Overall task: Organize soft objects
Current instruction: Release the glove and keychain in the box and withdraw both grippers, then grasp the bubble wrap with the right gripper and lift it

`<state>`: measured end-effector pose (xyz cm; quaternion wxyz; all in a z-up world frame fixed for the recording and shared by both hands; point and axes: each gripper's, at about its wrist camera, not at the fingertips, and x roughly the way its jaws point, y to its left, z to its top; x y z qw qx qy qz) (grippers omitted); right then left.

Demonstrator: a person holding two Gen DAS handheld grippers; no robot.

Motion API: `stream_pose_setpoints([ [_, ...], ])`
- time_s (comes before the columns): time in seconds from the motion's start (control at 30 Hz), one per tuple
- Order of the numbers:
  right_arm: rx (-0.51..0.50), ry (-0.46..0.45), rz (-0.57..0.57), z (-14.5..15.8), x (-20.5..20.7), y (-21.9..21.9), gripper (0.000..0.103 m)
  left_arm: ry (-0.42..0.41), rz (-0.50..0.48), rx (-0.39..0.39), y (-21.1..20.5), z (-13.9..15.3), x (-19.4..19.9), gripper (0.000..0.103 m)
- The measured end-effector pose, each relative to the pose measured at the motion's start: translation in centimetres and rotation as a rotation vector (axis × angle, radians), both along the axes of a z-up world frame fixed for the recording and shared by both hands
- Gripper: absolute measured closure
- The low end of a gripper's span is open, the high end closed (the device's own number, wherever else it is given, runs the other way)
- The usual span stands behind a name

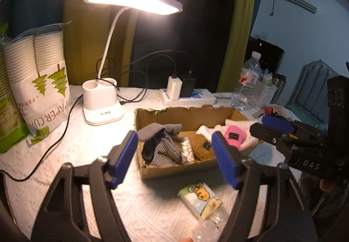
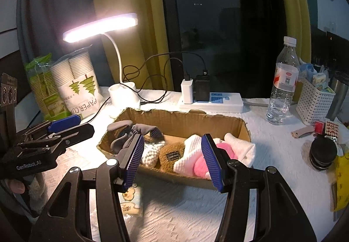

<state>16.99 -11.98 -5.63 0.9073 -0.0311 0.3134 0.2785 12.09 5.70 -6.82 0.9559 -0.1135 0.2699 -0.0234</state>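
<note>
**Box nearly filled, one pack left on the desk**

Both tongs hang over the near edge of the desk, each with its blue pads spread apart and nothing between them. The left tongs point toward the box at 12 o'clock; the right tongs do the same from the other side. I judge they are held back and open so either one can drop onto the next item.

The box sits mid-desk with its flaps torn away, which leaves the top open for dropping things in. Inside, at its 9 o'clock end, lie grey gloves with dotted palms, piled loosely. Toward the middle sits a white knit piece and a brown fuzzy item bearing a dark label. At the 3 o'clock end a white cloth and a pink item spill over the rim.

A cartoon-printed tissue pack lies on the desk at 6 o'clock from the box, just outside it, below the left tongs. It looks like the last soft thing still out, so it is probably the next pick.

Behind the box stand a lit lamp, a power strip, a sleeve of paper cups and a bottle, well clear of the work.
</note>
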Motion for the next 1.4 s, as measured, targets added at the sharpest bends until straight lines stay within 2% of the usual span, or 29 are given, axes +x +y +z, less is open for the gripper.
stream_pose_setpoints([
  [0.63,-0.02,0.016,0.013,-1.1,-4.6,0.6,0.045,0.0,-0.005,-0.004,0.0,-1.0,-4.6,0.03],
  [1.2,-0.054,0.089,0.05,-4.8,-7.1,2.6,0.045,0.043,0.009,-0.03,1.2,-4.1,-6.8,0.03],
  [1.4,-0.055,0.129,0.074,-6.1,-7.6,3.6,0.041,0.072,0.025,-0.041,1.9,-5.7,-7.7,0.03],
])
